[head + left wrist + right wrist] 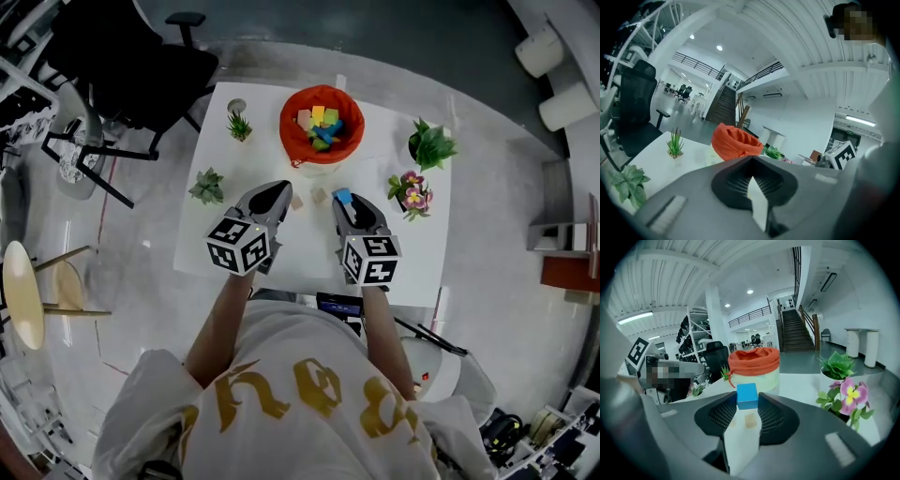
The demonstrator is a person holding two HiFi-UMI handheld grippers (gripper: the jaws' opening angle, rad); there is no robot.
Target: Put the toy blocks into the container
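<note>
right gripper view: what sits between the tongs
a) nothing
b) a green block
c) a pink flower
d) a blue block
D: a blue block is pinched at the tips of the right tongs, with a pad pressing on either side of it.

The container (289, 127) is a round pale tub with an orange fabric lining folded over its rim. It stands upright at the far side of the white table (234, 253). A loose heap of yellow, green, blue and tan blocks (322, 125) lies inside. A blue cube (747, 395) sits pinched between the jaws of the right gripper (344, 201), short of the container. Two small tan blocks (296, 202) lie on the table just beside it, slightly apart.
</note>
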